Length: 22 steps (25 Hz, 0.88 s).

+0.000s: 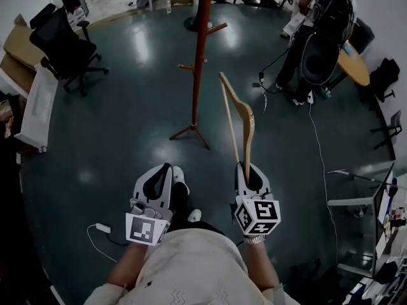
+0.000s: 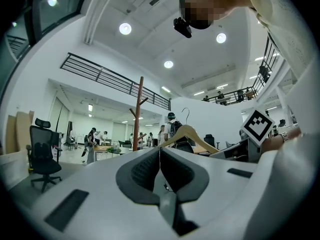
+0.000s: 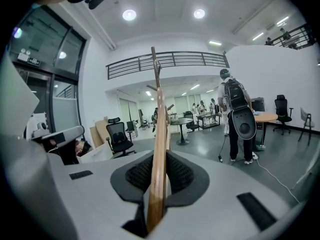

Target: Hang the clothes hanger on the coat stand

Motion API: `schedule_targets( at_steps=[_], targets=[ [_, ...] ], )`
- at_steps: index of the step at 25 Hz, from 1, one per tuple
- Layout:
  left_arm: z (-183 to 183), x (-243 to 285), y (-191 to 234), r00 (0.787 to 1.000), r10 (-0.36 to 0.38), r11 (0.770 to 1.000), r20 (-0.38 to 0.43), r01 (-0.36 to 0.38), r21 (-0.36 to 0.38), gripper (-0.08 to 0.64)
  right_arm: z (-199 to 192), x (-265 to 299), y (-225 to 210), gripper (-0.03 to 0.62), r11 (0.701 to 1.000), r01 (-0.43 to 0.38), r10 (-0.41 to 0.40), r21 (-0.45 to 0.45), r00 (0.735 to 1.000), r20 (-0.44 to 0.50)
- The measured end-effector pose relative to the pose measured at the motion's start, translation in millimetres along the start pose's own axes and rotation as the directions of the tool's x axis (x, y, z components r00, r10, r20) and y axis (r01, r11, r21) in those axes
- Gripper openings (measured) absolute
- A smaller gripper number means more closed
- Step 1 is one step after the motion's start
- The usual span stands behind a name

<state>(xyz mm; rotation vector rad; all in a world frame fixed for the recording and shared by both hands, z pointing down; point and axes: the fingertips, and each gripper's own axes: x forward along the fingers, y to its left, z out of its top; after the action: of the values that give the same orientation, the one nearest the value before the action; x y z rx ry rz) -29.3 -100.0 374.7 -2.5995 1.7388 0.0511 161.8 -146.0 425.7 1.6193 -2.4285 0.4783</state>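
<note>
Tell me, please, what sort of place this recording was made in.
Most likely a large open-plan office or lab hall: a black office chair on a polished dark floor, a railed mezzanine above, and a work table with a person standing beside it.

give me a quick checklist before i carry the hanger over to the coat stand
1. Hanger held in right tool: ok, jaws shut on its wooden arm.
2. Left tool free: ok, jaws together, nothing between them.
3. Coat stand upright: ok.
4. A peg free: ok, the lower peg is bare.
5. Floor between hanger and coat stand clear: ok.
6. Hook facing the coat stand: cannot tell.
</note>
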Motion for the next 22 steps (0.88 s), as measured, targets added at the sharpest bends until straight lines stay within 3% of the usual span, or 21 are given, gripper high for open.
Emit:
schedule_targets(
  at_steps=[4,9,22],
  targets=[
    [-14,46,6,0.999,-0.027,0.999,-0.019,0.026,-0.021,0.014,3,31,-26,0.063,0.999,0.033,-0.033,-0.003,0.999,-0.021],
    [2,114,32,0.998,-0.031,0.996,0.055,0.035,-0.087,0.014,17,87,-42,0.063,0.999,0.034,-0.036,-0.031,0.998,-0.044],
    [-17,235,113,0.996,-0.093,0.990,-0.014,0.091,-0.112,0.014,79,245,-56,0.063,0.996,0.001,-0.005,-0.091,0.999,-0.042]
  ],
)
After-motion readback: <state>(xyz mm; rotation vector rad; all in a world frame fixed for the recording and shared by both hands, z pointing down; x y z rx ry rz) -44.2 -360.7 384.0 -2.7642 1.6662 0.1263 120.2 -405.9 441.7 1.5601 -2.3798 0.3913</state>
